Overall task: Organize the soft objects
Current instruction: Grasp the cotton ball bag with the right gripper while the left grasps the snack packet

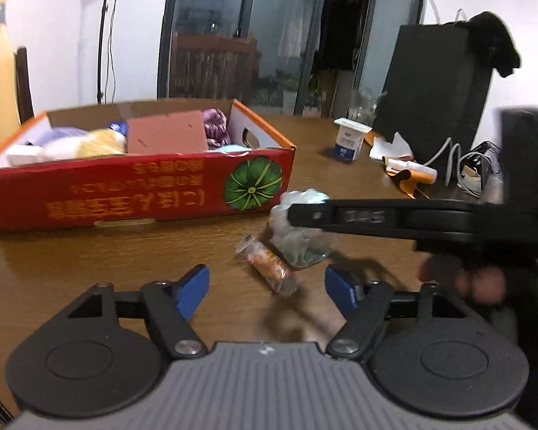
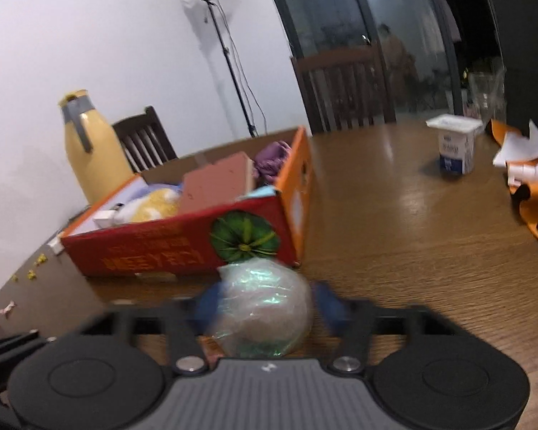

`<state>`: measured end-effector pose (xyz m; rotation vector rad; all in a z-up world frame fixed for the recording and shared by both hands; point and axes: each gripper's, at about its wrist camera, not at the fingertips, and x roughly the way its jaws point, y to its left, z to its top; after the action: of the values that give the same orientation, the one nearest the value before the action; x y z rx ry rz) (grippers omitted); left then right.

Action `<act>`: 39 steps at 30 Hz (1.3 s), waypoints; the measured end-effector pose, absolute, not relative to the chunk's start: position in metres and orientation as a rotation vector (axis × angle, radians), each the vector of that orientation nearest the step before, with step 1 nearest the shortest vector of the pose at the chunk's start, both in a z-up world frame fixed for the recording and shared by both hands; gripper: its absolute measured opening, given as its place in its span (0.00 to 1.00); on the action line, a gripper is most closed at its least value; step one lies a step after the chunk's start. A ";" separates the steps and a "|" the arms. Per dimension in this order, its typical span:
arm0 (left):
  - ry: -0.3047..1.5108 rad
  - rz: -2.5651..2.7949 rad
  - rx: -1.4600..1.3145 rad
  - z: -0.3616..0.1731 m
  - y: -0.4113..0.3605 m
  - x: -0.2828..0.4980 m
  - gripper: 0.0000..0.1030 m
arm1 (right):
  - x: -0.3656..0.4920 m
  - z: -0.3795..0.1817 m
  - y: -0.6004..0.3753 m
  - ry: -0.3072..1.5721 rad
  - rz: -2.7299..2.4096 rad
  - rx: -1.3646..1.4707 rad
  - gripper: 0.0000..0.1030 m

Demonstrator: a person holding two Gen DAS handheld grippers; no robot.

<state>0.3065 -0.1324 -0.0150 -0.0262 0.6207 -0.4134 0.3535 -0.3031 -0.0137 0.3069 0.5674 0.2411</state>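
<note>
A home dining room; wooden table (image 2: 394,215), slatted chairs (image 2: 344,89), glass doors (image 1: 269,36), thermos jug (image 2: 89,143).

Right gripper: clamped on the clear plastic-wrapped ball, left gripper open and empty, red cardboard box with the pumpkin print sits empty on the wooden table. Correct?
Not quite: the red cardboard box is not empty. Both wrist views show soft items in it, among them a pink foam block, purple fabric and a yellow plush. The rest holds: the right gripper is shut on the clear plastic-wrapped ball, and the left gripper is open and empty.

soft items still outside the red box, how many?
2: a clear plastic-wrapped bundle between the right gripper fingers, and a small wrapped roll on the table ahead of the open left gripper.
</note>
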 end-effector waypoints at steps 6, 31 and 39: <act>0.644 -0.437 -0.049 -0.028 -0.152 0.339 0.31 | 0.344 -0.017 -0.336 0.497 0.133 0.430 0.35; 0.547 -0.249 -0.147 0.013 -0.038 0.218 0.12 | 0.284 -0.016 -0.291 0.491 0.223 0.348 0.35; 0.504 -0.247 -0.195 0.027 -0.015 0.185 0.12 | 0.198 -0.007 -0.250 0.510 0.308 0.276 0.35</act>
<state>0.1853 -0.0146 0.0274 -0.1953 0.5043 -0.2467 0.1982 -0.2497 -0.0069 0.2763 0.5096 0.3076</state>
